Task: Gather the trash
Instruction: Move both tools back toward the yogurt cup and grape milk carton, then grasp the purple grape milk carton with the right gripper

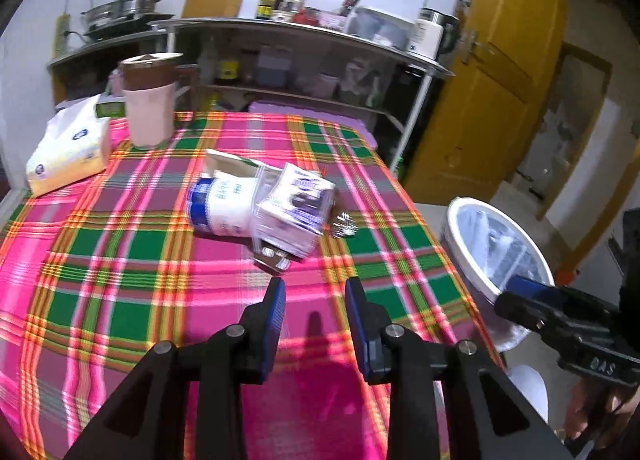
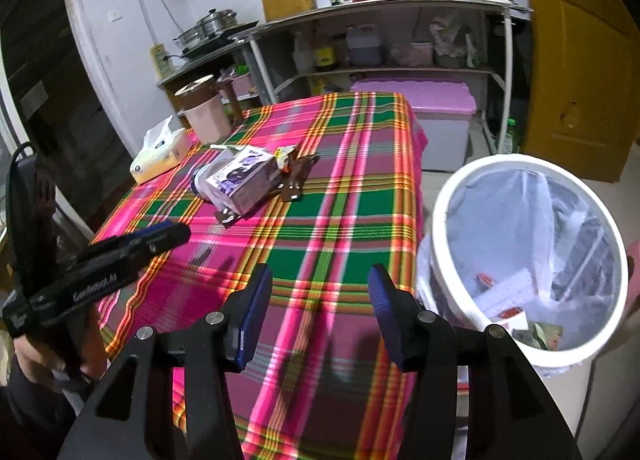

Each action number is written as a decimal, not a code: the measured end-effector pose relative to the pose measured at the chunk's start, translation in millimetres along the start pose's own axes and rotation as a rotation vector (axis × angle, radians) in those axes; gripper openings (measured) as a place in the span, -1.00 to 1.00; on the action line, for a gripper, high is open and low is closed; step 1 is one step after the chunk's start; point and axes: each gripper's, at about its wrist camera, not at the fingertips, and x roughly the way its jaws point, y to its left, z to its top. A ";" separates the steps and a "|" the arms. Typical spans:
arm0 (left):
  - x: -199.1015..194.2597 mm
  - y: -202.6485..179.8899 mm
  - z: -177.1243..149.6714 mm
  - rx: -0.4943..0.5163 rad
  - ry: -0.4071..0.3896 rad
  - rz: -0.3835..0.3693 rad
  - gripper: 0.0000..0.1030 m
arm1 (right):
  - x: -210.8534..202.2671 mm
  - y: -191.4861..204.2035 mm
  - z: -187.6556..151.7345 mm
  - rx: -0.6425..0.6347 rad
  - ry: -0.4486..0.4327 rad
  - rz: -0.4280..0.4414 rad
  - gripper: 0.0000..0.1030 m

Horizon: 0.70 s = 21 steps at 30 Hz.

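A heap of trash lies mid-table on the plaid cloth (image 1: 120,260): a purple-and-white box (image 1: 292,208) (image 2: 244,180), a blue-and-white carton (image 1: 218,204), a brown wrapper (image 2: 294,176) and a crumpled bit of foil (image 1: 343,225). My left gripper (image 1: 314,286) hovers over the cloth just short of the heap, open, nothing between its fingers. My right gripper (image 2: 320,272) is open too and holds nothing; it hangs over the table's near right corner, beside the white bin (image 2: 512,161). The bin (image 1: 454,232) has a clear liner, and some trash lies at its bottom.
A tissue pack (image 1: 68,152) and a pink jug with a brown lid (image 1: 148,100) stand at the table's far left. Behind are a metal shelf (image 1: 320,30) with bottles, a purple-lidded tub (image 2: 424,100) and a yellow door (image 1: 500,80).
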 end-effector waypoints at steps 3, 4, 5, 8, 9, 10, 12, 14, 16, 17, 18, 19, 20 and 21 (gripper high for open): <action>4.8 14.9 8.1 -0.024 -0.009 0.032 -0.27 | 6.2 2.7 2.6 -0.007 0.008 0.005 -0.01; 6.5 18.4 10.2 -0.031 -0.012 0.036 -0.12 | 8.5 3.3 3.9 -0.008 0.011 0.006 -0.01; 8.1 23.1 12.7 -0.041 -0.016 0.038 -0.02 | 10.8 3.9 5.1 -0.009 0.013 0.007 -0.01; 15.2 34.0 19.7 -0.064 -0.022 0.045 0.05 | 15.3 4.3 8.1 -0.008 0.016 0.010 -0.01; 17.6 36.5 21.5 -0.067 -0.023 0.050 0.06 | 16.7 4.8 8.6 -0.008 0.017 0.011 -0.01; 20.3 39.0 23.5 -0.068 -0.025 0.056 0.07 | 18.0 5.0 9.5 -0.009 0.018 0.012 -0.01; 27.5 45.5 27.8 -0.077 -0.022 0.066 0.08 | 21.0 5.8 10.7 -0.011 0.022 0.013 -0.01; 34.3 51.1 32.6 -0.087 -0.020 0.067 0.10 | 24.6 6.3 11.9 -0.013 0.028 0.014 -0.01; 39.5 55.6 35.8 -0.094 -0.017 0.062 0.17 | 28.0 6.6 12.9 -0.013 0.033 0.014 -0.01; 41.9 57.4 37.6 -0.097 -0.018 0.055 0.19 | 30.0 6.6 13.3 -0.013 0.036 0.015 -0.01; 44.5 58.6 39.5 -0.096 -0.019 0.049 0.20 | 32.0 6.6 13.7 -0.012 0.040 0.015 -0.01; 47.2 59.6 41.3 -0.096 -0.017 0.047 0.21 | 33.6 6.5 14.1 -0.012 0.043 0.015 -0.01; 48.9 60.0 42.4 -0.097 -0.016 0.045 0.21 | 35.6 6.7 14.4 -0.013 0.046 0.015 -0.01; 51.3 61.0 43.9 -0.098 -0.014 0.041 0.21 | 37.4 6.6 14.8 -0.013 0.049 0.016 -0.01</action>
